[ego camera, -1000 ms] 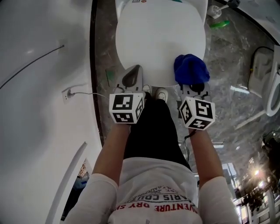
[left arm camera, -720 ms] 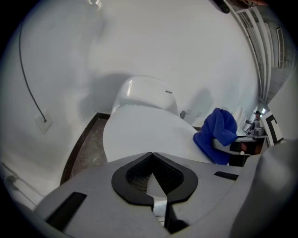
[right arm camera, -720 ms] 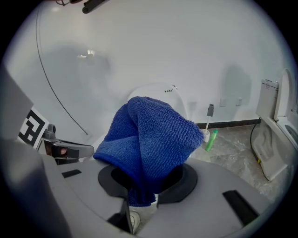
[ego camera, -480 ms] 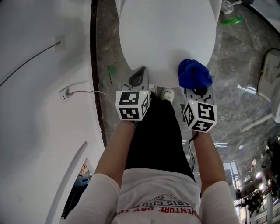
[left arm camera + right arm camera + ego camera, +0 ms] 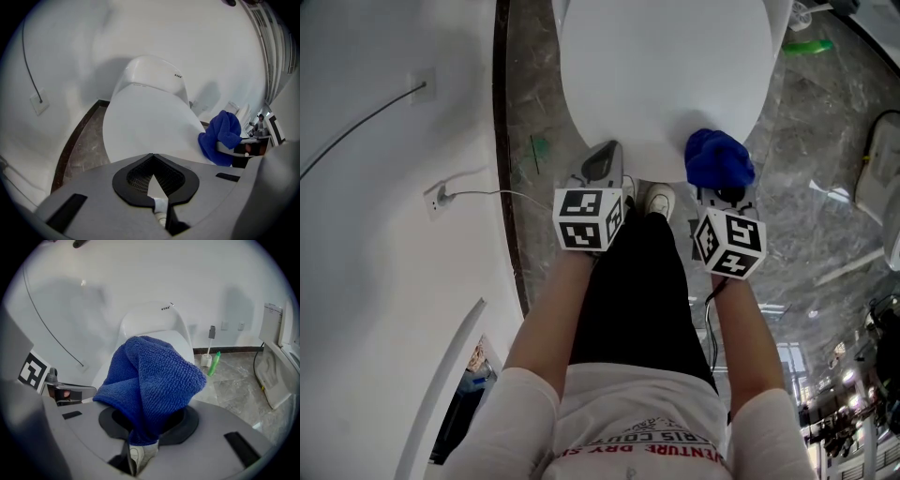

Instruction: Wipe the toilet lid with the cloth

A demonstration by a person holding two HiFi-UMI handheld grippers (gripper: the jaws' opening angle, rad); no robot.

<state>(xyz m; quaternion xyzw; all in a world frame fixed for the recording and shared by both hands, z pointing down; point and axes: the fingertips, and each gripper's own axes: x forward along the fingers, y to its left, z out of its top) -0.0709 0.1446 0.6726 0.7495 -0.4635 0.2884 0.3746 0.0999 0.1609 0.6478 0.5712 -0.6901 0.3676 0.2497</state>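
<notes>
Evidently the cloth (image 5: 150, 376) is soft and light (it flops in folds); my right tongs (image 5: 140, 430) pinch one bunched fold, at the near edge of the toilet lid (image 5: 661, 84). My left tongs (image 5: 152, 157) are pressed together, empty.

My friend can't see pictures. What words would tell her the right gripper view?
A bunched blue cloth is pinched in the right claw, filling the picture's middle. Behind it is the shut white toilet lid, and a green bottle by the wall.
</notes>
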